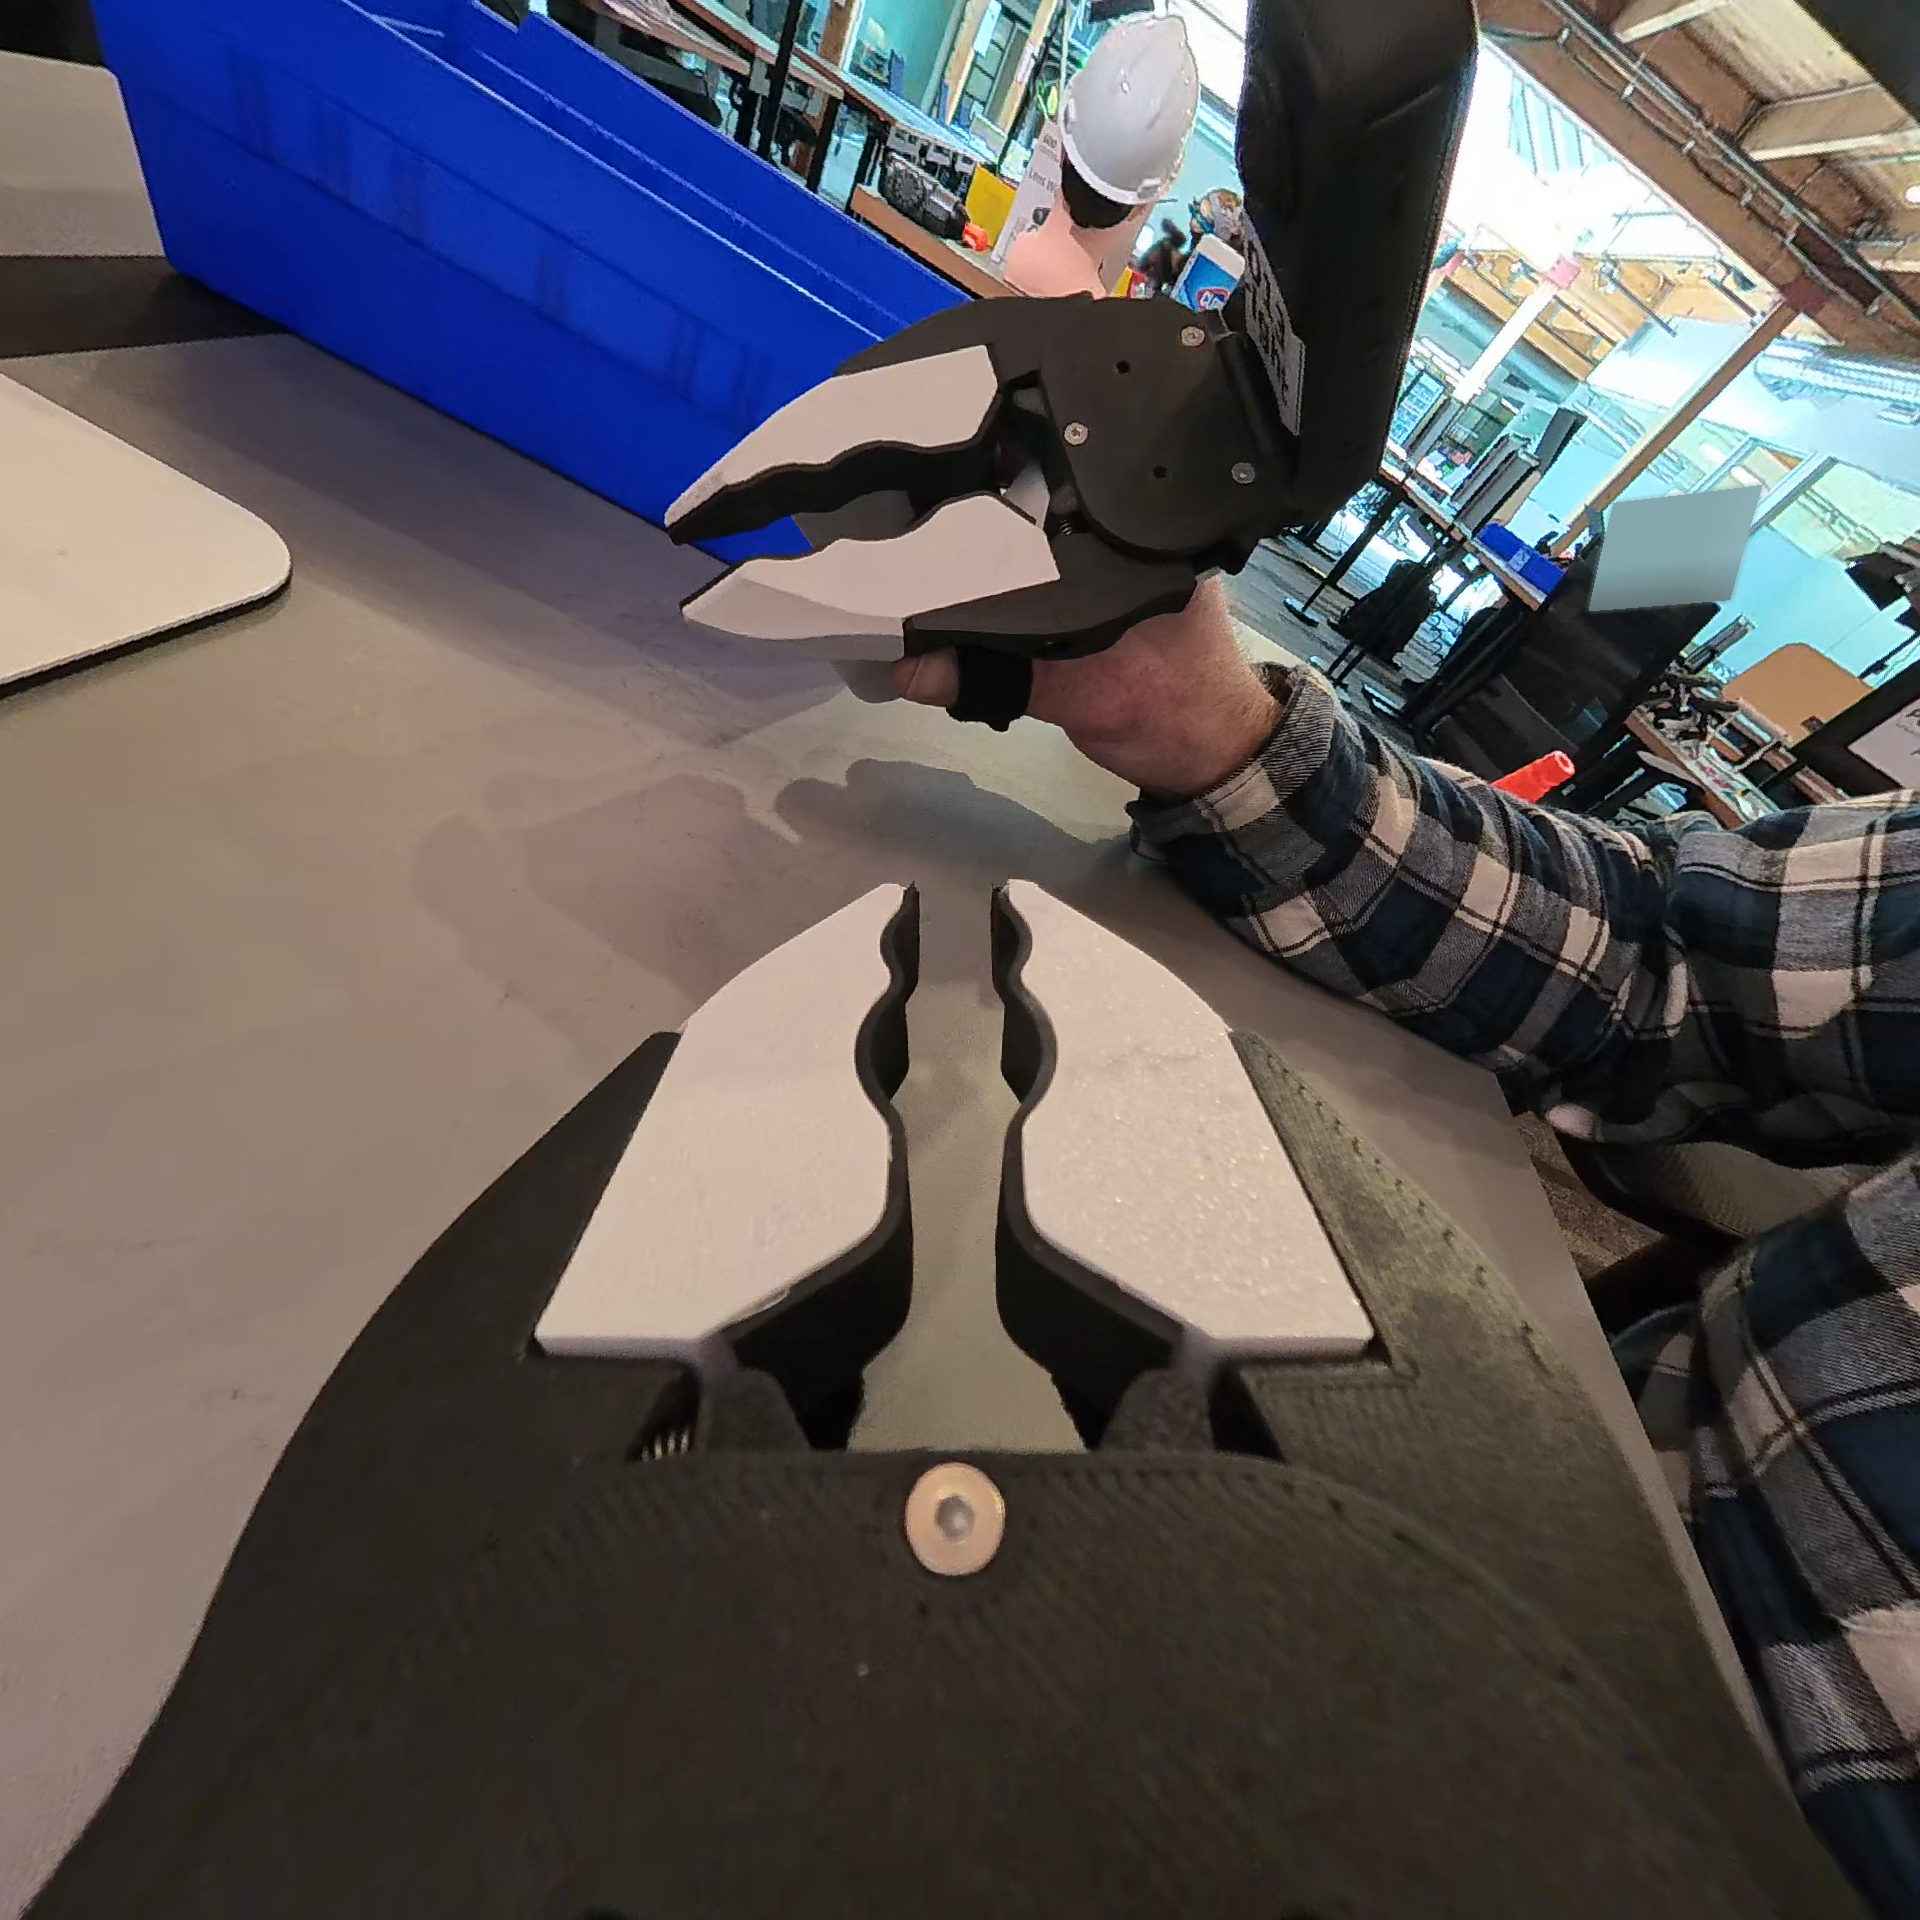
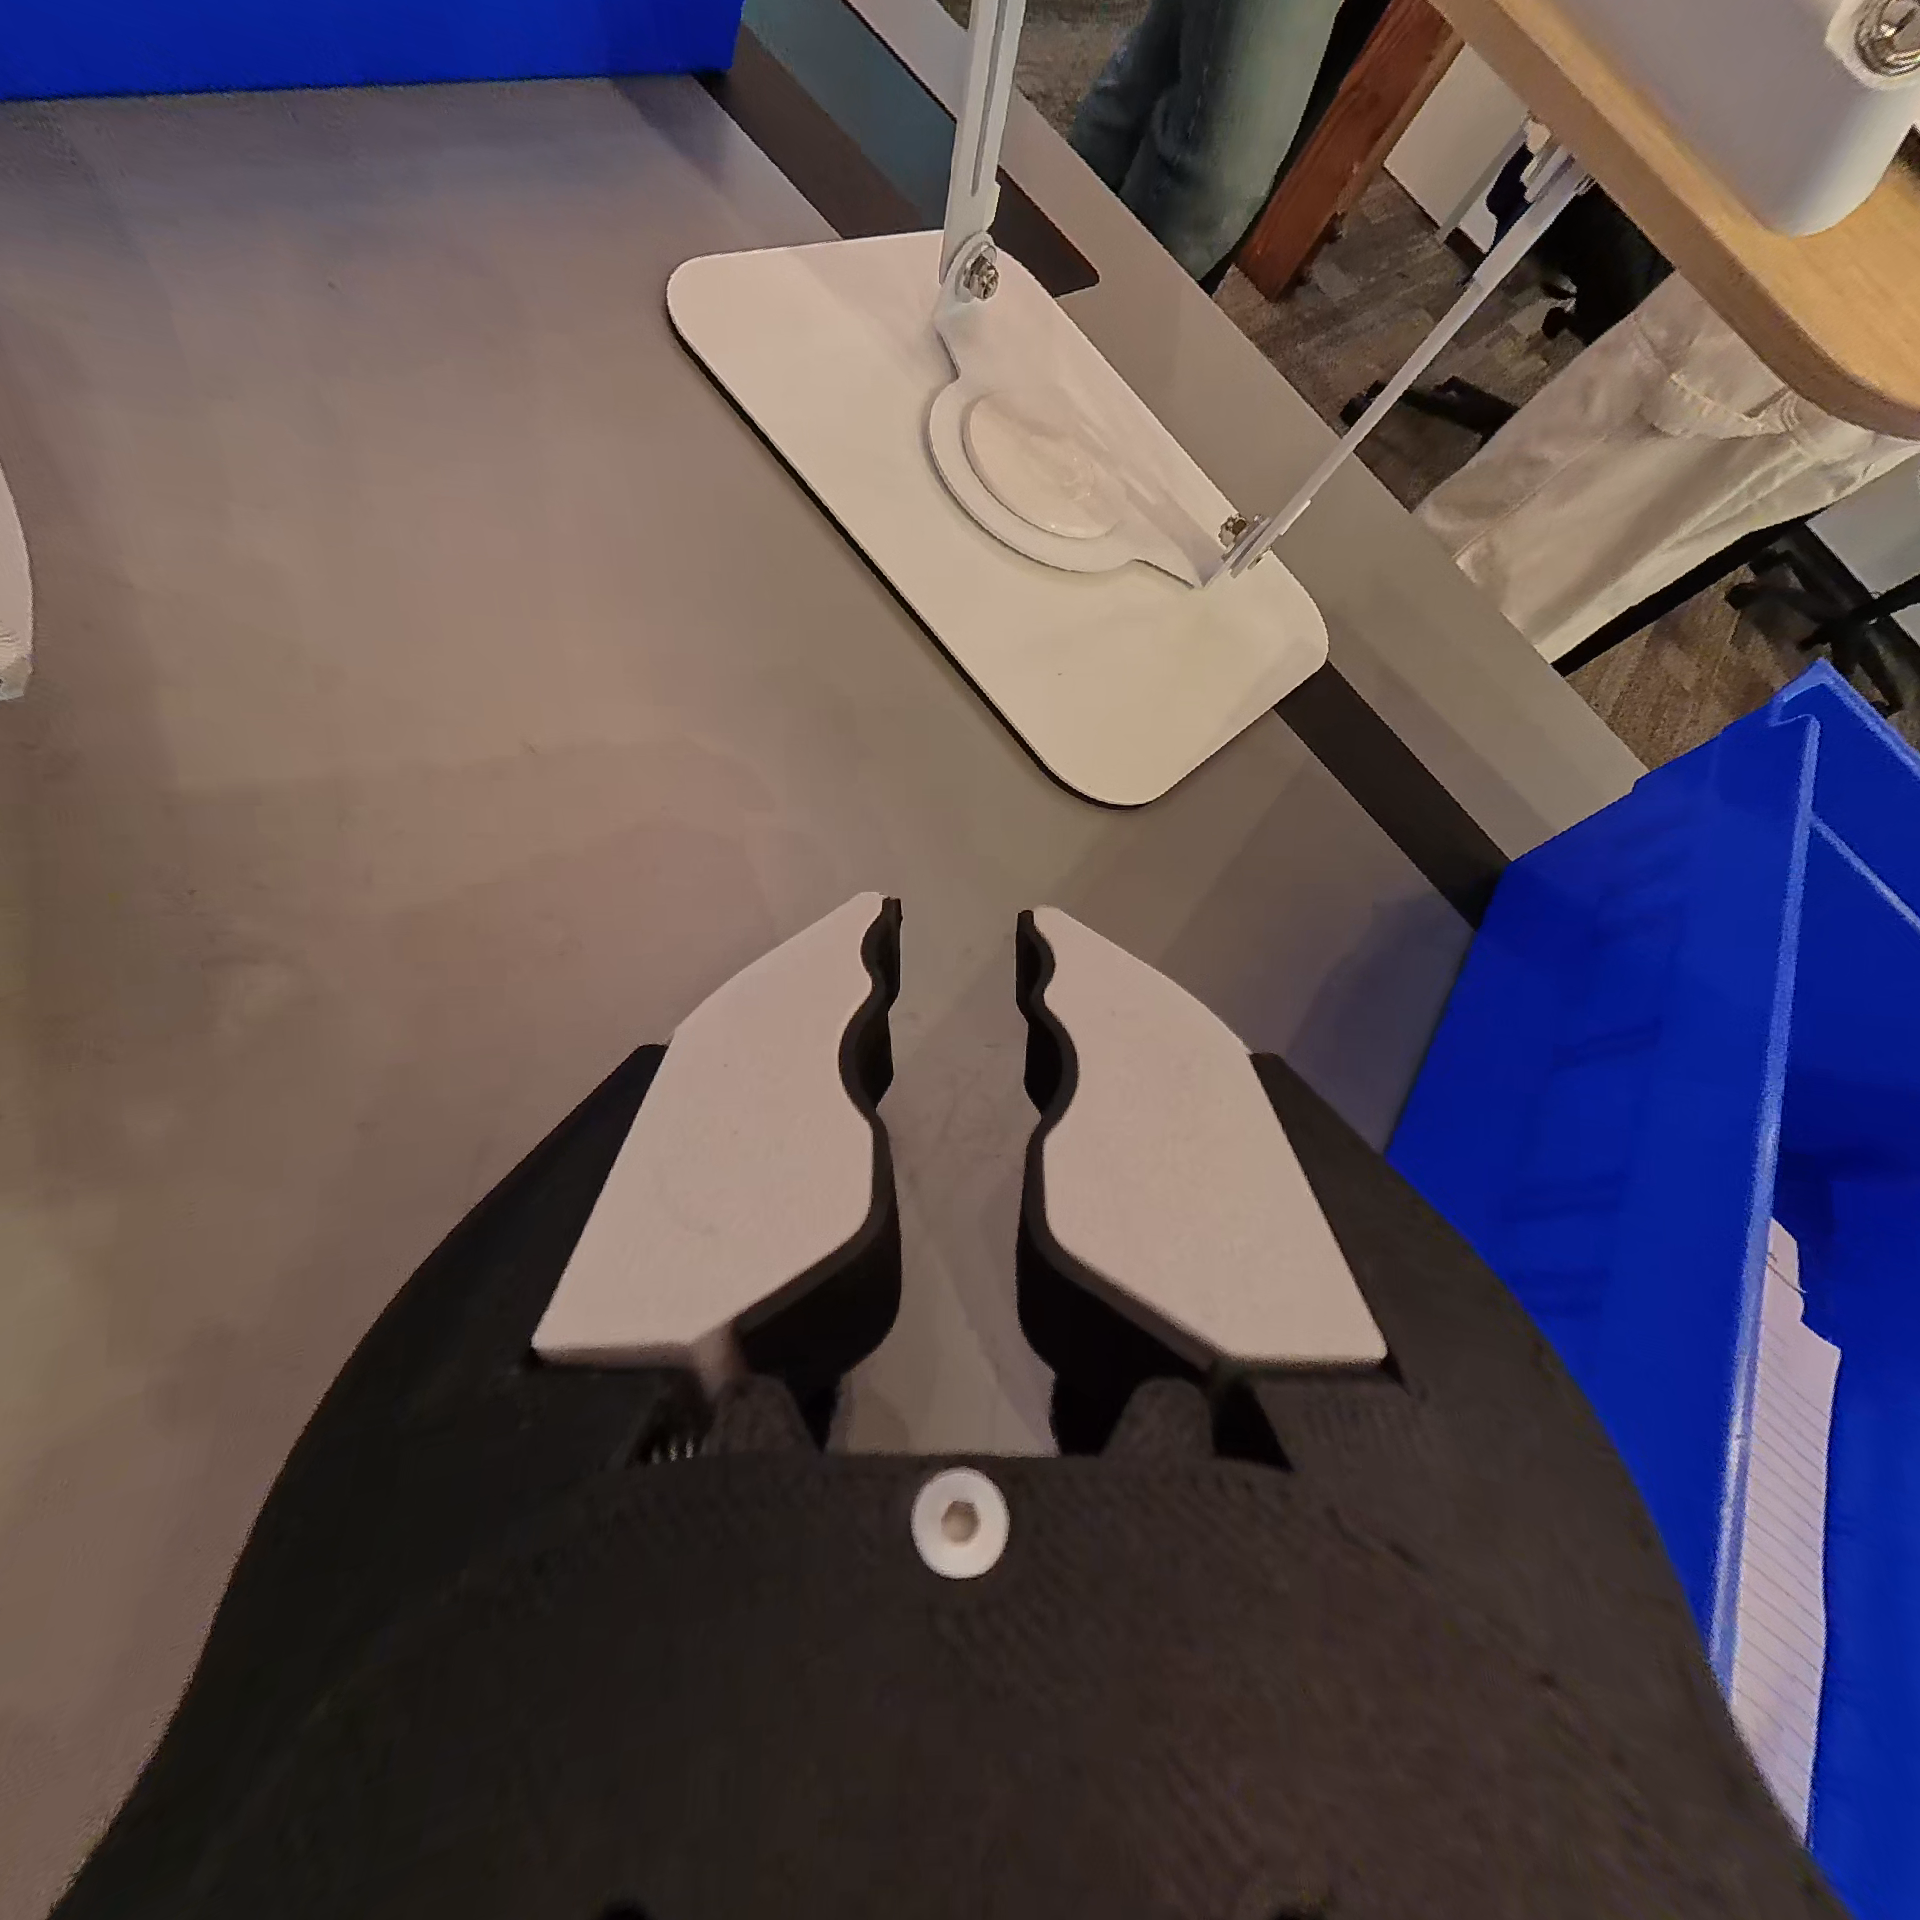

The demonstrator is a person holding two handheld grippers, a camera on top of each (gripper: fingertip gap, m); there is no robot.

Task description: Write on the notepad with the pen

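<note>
In the right wrist view, lined white paper that looks like the notepad [image 2: 1782, 1507] lies inside a blue bin [image 2: 1621, 1143] at the right edge. No pen shows in either view. My right gripper [image 2: 958, 914] is open and empty above the grey table [image 2: 364, 727], left of that bin. In the left wrist view it [image 1: 688, 571] hangs in a hand above the table, its jaws a little apart. My left gripper [image 1: 956, 899] is open with a narrow gap and empty, low over the table [image 1: 416, 935].
A white flat stand base [image 2: 831, 343] with thin metal arms sits on the table ahead of the right gripper; its corner shows in the left wrist view [image 1: 104, 540]. A blue bin [image 1: 468, 229] stands at the back. A plaid sleeve [image 1: 1507, 935] rests on the table's right edge. There is about 12 cm between the tips of the two grippers.
</note>
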